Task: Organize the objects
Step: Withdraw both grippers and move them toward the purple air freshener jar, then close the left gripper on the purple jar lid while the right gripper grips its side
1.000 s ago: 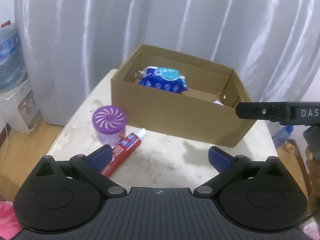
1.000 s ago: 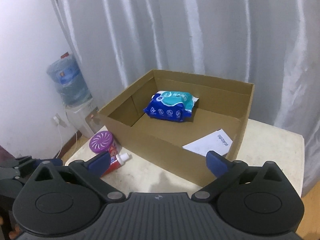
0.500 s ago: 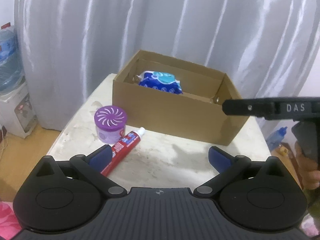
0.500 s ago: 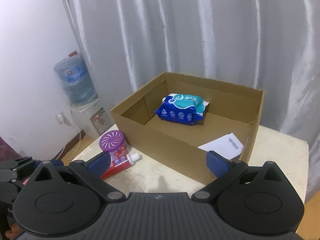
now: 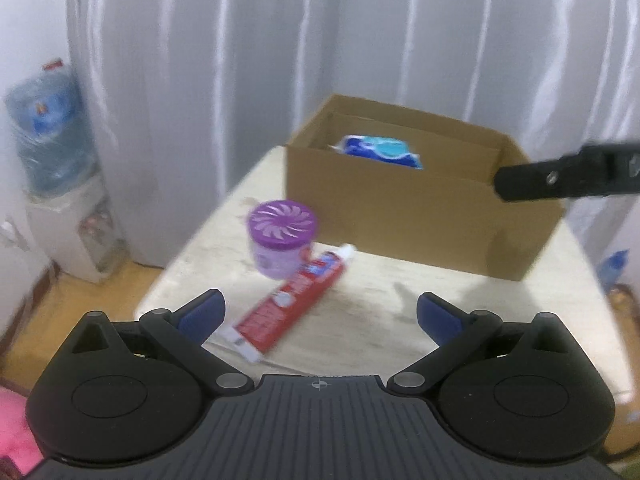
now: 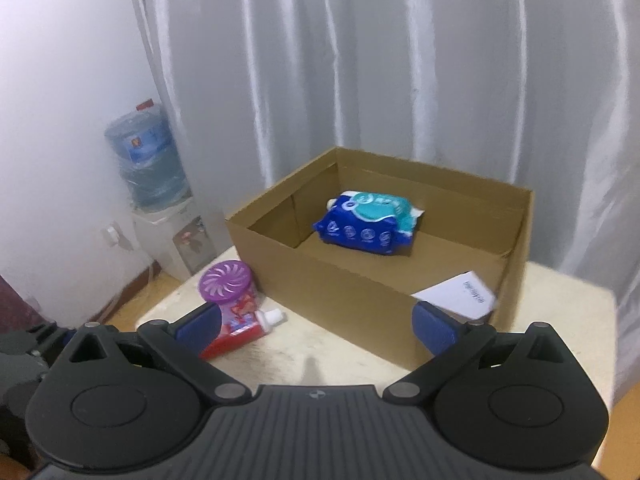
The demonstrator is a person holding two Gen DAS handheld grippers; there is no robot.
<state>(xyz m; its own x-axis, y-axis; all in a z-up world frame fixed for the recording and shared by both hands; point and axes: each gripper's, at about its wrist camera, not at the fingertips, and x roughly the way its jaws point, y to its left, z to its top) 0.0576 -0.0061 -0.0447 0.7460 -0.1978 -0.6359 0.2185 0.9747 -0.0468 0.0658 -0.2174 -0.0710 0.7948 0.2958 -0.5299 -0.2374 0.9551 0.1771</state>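
In the upper left of the left wrist view a water bottle [image 5: 44,132] stands by the wall. Lower down, near the middle left, a purple jar [image 5: 282,240] sits on the table [image 5: 400,320]. A red toothpaste tube [image 5: 296,300] lies flat right beside the jar, and I cannot tell if they touch. Its white cap points at the cardboard box [image 5: 400,216] in the middle of the frame. A blue wipes pack [image 5: 378,152] already lies inside the box, at the back.

The left gripper [image 5: 320,312] is at the bottom of the frame. Its blue fingers [image 5: 200,312] are spread wide apart and hold nothing. The right gripper [image 6: 316,320] is the same in its own view, wide apart and empty. A white paper [image 6: 460,296] lies in the box on the lower right.

I think the next job is to pick up the tube or the jar and put it in the box. To do it well, come down over the tube with one finger on each long side. Squeeze gently near the middle, because the tube looks soft and could squish. The jar looks round and smooth, so it may slip. Take care not to bump the jar while reaching for the tube.
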